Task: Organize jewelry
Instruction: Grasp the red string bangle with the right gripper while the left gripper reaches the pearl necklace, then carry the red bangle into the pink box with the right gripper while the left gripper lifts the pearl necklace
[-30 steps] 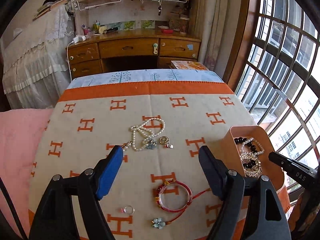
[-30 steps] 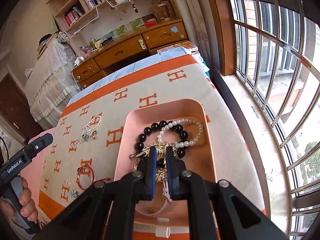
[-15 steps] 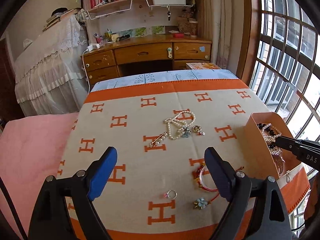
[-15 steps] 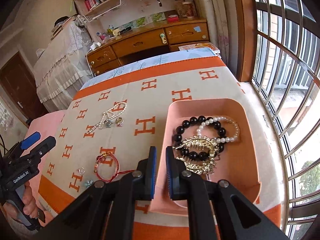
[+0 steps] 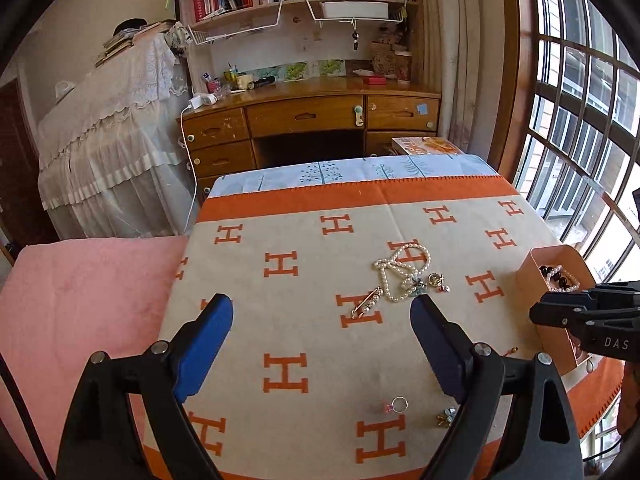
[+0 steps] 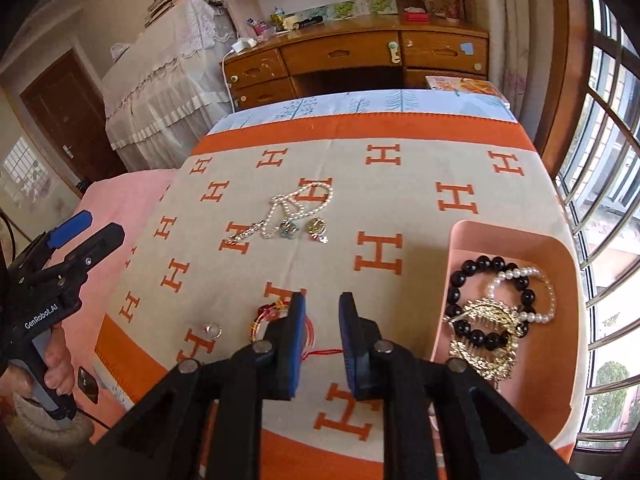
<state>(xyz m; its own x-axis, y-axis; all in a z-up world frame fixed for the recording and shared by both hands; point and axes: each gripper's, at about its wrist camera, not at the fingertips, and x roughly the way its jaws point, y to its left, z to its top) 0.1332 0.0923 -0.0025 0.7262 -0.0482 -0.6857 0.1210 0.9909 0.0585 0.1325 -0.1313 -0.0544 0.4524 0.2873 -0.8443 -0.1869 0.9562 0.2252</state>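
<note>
The left gripper (image 5: 320, 344) hangs over the blanket (image 5: 280, 280) with its blue pads (image 5: 204, 340) wide apart, holding nothing. Beyond its right pad lie a pearl necklace (image 5: 404, 272) and a gold pin (image 5: 366, 302). Below that pad sits a ring (image 5: 399, 403). Far right, the right gripper (image 5: 580, 314) reaches over the pink tray (image 5: 532, 276).
</note>
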